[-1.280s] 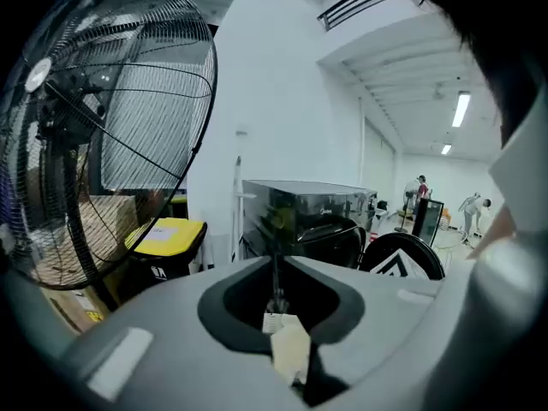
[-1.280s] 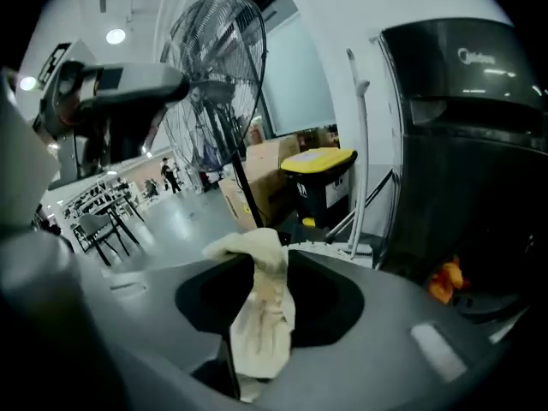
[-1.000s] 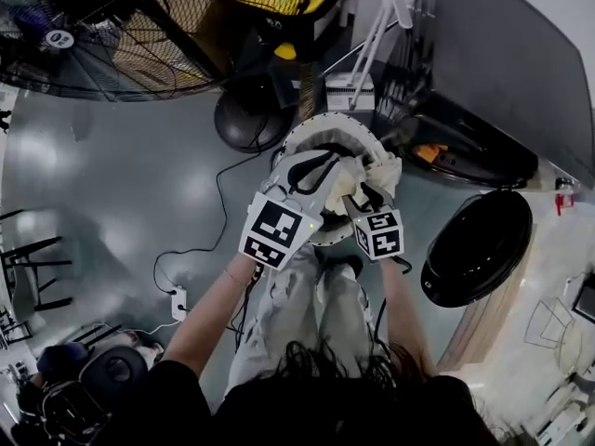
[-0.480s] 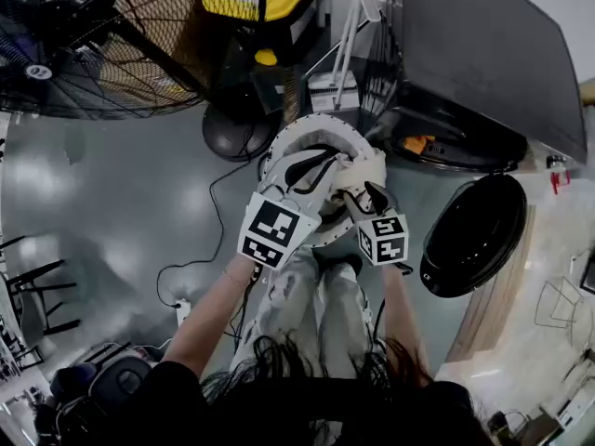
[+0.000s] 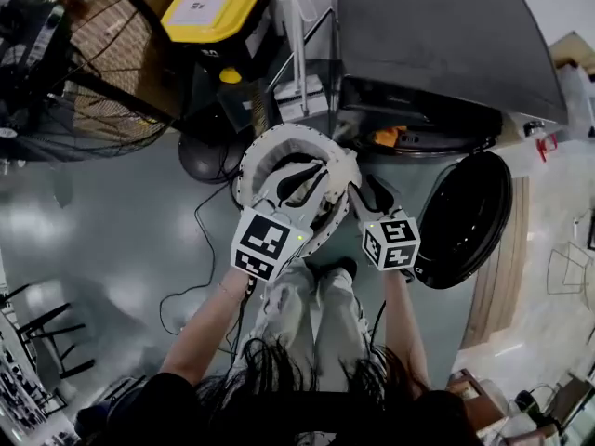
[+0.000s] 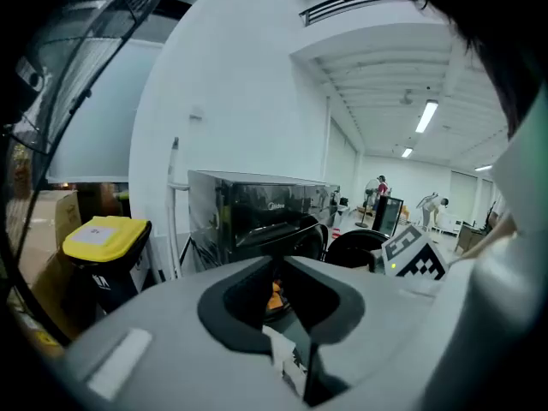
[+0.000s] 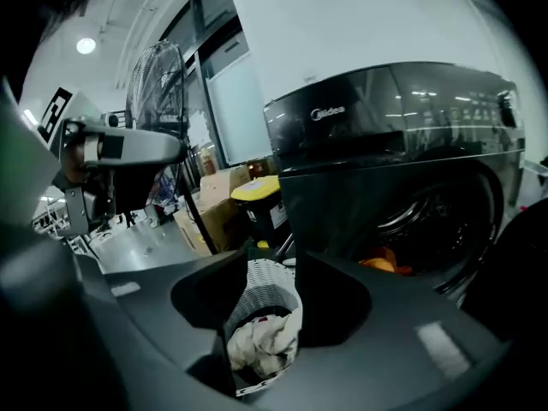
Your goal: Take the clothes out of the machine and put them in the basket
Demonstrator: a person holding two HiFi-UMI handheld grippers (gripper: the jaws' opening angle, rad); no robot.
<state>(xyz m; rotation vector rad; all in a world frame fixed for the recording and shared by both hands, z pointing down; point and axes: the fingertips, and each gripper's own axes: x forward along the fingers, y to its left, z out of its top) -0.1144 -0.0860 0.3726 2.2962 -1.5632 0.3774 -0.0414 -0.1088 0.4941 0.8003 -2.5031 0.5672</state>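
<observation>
Both forearms stretched forward from the body, grippers side by side and tilted gently downward over the white basket [image 7: 257, 285]. Left gripper [image 6: 301, 371]: jaws a narrow slit apart, clamping nothing, a sliver of basket rim just beyond the tips. Right gripper [image 7: 264, 371]: jaws part-way apart and just closing in, empty; below and beyond them the basket, holding a pale cloth [image 7: 261, 341]. Ahead of both pairs of jaws, the dark washing machine [image 7: 385, 144], an orange garment [image 7: 385, 264] in its drum, round door [image 5: 465, 216] swung open to the right. Left of the jaws, a yellow-lidded bin [image 5: 218, 7] and a large fan [image 5: 56, 72].
</observation>
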